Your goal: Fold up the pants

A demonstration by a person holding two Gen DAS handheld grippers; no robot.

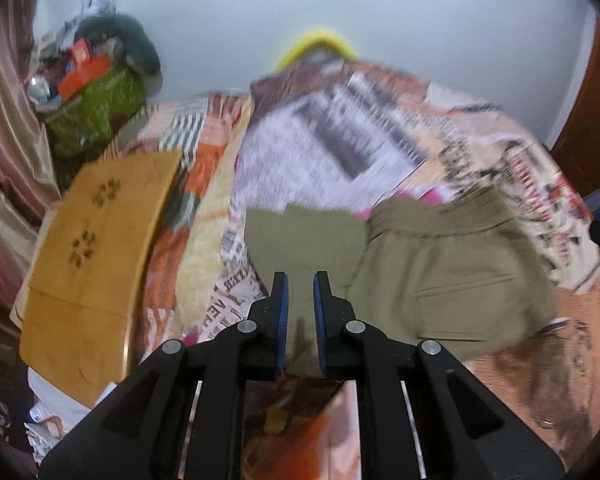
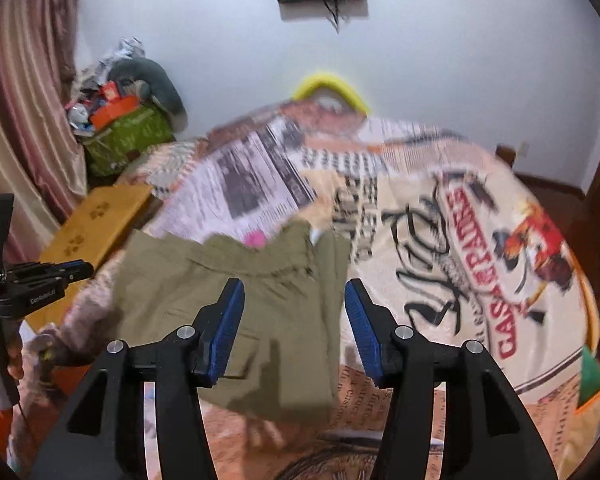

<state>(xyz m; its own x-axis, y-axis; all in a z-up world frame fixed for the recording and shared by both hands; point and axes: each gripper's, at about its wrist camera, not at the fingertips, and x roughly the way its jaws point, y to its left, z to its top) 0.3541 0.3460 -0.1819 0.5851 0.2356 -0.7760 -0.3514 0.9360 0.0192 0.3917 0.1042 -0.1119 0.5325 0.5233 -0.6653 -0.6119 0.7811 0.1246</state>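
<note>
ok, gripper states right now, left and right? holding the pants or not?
Left gripper: jaws slightly apart, nothing pinched, above the folded olive-green cotton pants.
Right gripper: open, empty, over the same pants.

Olive-khaki pants [image 2: 236,320] lie folded into a compact bundle on the printed bedspread [image 2: 480,240], elastic waistband facing the wall, welt pocket up.

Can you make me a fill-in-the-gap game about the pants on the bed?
1. The folded pants are coloured ____.
2. They lie on a bedspread printed with big ____ letters.
3. The wider-open gripper is the ____ one.
4. On the wall hangs a dark ____.

Missing words: olive green; red; right; screen
</note>
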